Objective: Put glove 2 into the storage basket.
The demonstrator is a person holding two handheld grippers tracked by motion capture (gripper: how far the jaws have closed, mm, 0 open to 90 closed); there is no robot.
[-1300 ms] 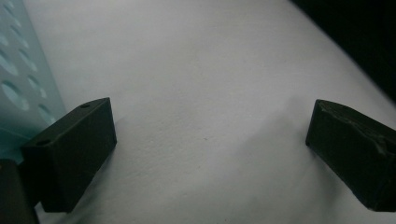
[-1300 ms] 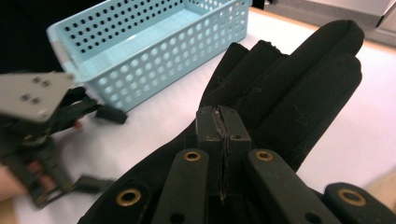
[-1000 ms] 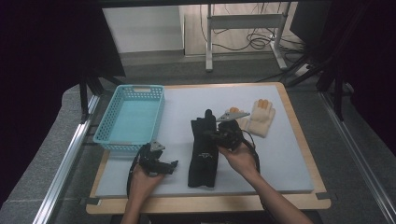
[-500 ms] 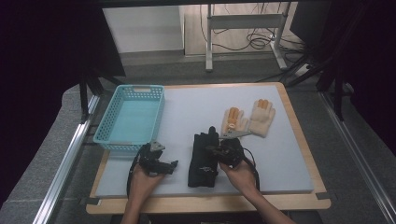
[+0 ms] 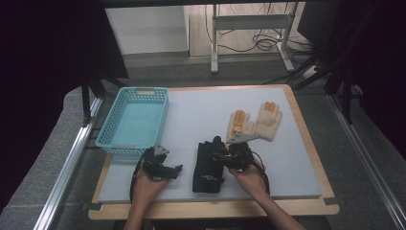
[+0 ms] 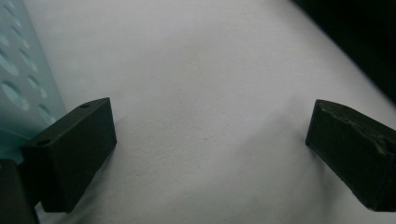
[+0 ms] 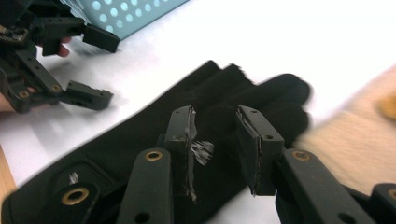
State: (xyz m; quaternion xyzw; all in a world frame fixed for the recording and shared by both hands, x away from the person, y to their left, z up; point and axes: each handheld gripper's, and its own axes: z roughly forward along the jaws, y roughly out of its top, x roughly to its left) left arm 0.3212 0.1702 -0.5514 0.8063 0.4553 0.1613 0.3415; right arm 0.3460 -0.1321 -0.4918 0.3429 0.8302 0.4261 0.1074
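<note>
Black glove (image 5: 208, 163) lies flat on the grey tabletop (image 5: 201, 115), near the front edge, fingers pointing away from you. Your right hand-held gripper (image 5: 225, 155) sits over the glove's right side; in the right gripper view (image 7: 215, 149) its jaws stand a narrow gap apart above the glove (image 7: 196, 126), nothing clamped between them. Your left hand-held gripper (image 5: 173, 170) rests on bare tabletop just left of the glove, jaws spread wide with nothing between them; the left gripper view (image 6: 210, 149) confirms only grey surface in the gap. Teal basket (image 5: 112, 129) sits just beyond your left hand, its perforated wall (image 6: 18, 88) at that view's left edge. Two beige gloves with orange fingertips (image 5: 254, 122) lie side by side beyond the right hand-held gripper, near the black glove but apart from it.
</note>
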